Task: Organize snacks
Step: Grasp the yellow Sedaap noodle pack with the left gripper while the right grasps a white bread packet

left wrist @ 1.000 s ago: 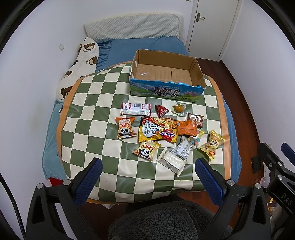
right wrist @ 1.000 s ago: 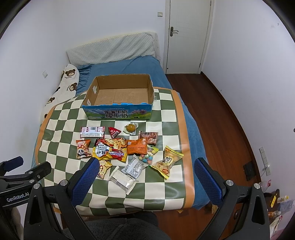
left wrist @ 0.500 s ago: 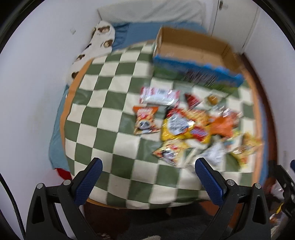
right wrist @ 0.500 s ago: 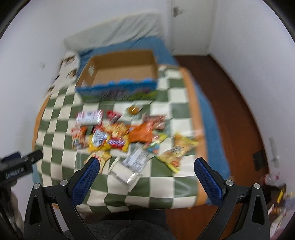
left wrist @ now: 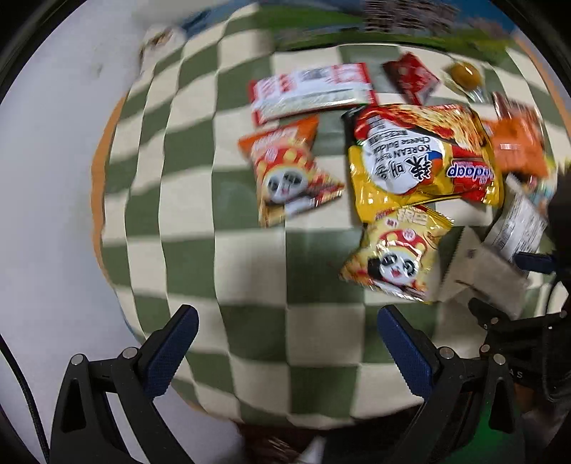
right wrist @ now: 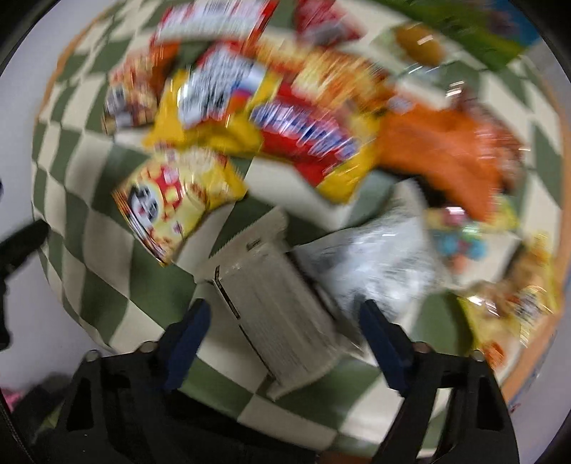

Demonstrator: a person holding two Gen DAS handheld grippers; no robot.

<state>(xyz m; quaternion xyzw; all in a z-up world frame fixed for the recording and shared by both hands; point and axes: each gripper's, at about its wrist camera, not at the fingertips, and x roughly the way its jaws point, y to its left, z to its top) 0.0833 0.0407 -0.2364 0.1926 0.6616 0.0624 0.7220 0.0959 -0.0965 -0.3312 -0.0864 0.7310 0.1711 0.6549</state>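
Note:
Several snack packets lie on a green-and-cream checked cloth [left wrist: 249,271]. In the left wrist view my left gripper [left wrist: 285,342] is open and empty above bare cloth, near a yellow panda packet [left wrist: 396,253], an orange panda packet [left wrist: 289,171] and a big yellow noodle bag [left wrist: 421,153]. In the blurred right wrist view my right gripper [right wrist: 282,339] is open, its fingers on either side of a white ridged packet [right wrist: 274,310]. The yellow panda packet [right wrist: 178,203] and an orange bag [right wrist: 442,157] lie beyond.
The blue-and-green carton's front [left wrist: 392,25] runs along the top of the left wrist view. A red-and-white bar [left wrist: 310,92], a small red packet [left wrist: 410,76] and a round yellow sweet [left wrist: 464,73] lie before it. The cloth's orange edge [left wrist: 96,171] drops off at left.
Both grippers have dropped low and close over the snacks. The right one now straddles the white ridged packet. The carton has slid to the top edge of both views.

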